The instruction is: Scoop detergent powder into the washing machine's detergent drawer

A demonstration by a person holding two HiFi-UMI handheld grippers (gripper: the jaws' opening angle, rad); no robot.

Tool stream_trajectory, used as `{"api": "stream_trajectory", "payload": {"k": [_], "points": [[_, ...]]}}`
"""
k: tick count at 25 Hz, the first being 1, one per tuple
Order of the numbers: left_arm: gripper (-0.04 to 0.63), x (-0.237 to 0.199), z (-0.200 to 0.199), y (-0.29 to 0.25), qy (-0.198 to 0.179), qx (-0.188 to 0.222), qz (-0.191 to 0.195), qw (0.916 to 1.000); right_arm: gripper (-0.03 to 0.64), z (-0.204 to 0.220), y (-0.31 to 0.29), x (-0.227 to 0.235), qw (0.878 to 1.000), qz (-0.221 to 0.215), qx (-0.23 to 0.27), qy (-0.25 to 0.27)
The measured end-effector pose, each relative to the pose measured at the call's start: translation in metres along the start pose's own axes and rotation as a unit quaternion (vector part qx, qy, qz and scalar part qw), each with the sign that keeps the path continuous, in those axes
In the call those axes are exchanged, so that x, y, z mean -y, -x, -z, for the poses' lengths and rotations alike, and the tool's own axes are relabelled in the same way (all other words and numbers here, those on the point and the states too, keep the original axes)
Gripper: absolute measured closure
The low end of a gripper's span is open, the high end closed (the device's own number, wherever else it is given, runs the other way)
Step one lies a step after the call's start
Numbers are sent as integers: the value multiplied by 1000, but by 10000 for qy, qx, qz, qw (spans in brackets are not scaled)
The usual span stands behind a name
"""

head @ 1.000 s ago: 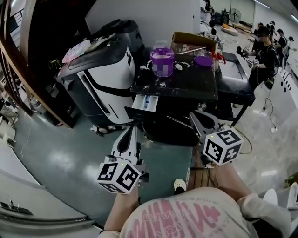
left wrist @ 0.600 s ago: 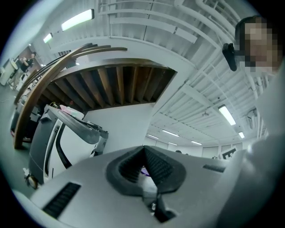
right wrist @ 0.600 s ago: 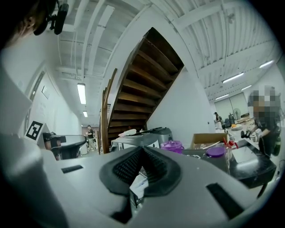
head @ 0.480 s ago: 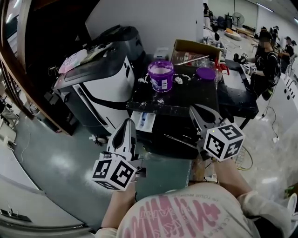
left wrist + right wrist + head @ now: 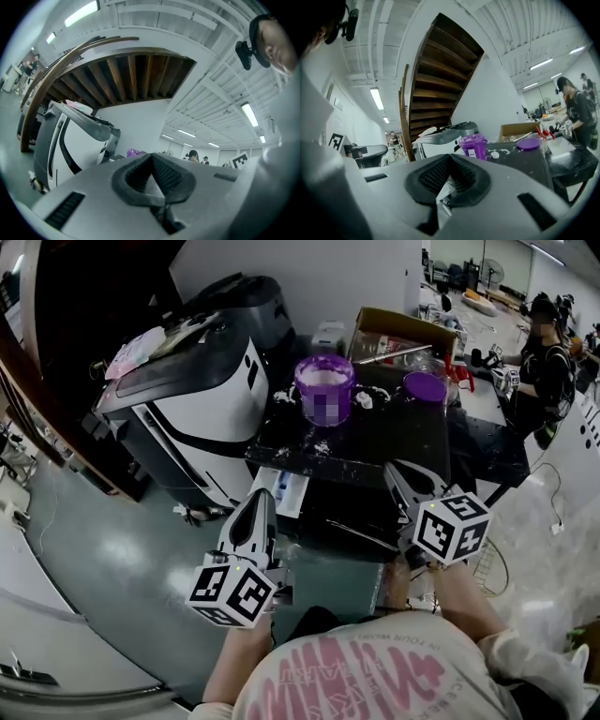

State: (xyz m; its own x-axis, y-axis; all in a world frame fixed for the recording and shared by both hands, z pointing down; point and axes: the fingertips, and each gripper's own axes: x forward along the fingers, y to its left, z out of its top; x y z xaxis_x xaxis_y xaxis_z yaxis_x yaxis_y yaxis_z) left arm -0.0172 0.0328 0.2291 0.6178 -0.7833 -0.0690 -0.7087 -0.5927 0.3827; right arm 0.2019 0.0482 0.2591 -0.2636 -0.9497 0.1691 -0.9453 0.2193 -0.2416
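Grey floor lies under us, with the black table [image 5: 375, 432] ahead. Our left gripper [image 5: 251, 517] has its jaws pressed together on nothing, and our right gripper [image 5: 405, 482] is likewise closed and empty. The left tip sits just beside the pulled-out drawer [image 5: 289, 489]; the right tip is at the table's front edge. Farther back stands the purple tub [image 5: 324, 388], open and full of white powder, its lid [image 5: 425, 386] lying apart to the right. We judge this the approach. We should spread the right jaws before reaching the tub, find the scoop, which we cannot see, and keep clear of the spilled powder [image 5: 322, 445]. Against a second ago, both grippers are nearer the table and drawer.
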Motion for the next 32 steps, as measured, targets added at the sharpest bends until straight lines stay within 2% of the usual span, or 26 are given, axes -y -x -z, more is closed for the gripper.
{"api": "stream_trajectory", "payload": {"k": [3,7,11,18,24,29,32], "points": [[594,-14,12,-15,33,-201,-65,9998,618,16,-16,15,9994,32,-134,-318],[594,-31,19,-46,-31,-417,58,9991,618,24,-44,31,9983,-106,-260,-519],[594,-57,15,-84,34,-468,142,9988,617,18,-79,46,9961,-120,-345,-803],[594,-106,6,-145,36,-547,272,9981,617,0,-143,71,9952,-35,-296,-929],[594,-131,5,-185,-235,-596,509,9966,614,-29,-172,86,9981,86,-246,-554],[593,-147,15,-203,-47,-698,490,9963,586,-41,-192,103,9978,182,-634,-52],[594,-157,15,-211,-60,-694,385,9968,565,-51,-209,111,9959,72,-861,280]]}}
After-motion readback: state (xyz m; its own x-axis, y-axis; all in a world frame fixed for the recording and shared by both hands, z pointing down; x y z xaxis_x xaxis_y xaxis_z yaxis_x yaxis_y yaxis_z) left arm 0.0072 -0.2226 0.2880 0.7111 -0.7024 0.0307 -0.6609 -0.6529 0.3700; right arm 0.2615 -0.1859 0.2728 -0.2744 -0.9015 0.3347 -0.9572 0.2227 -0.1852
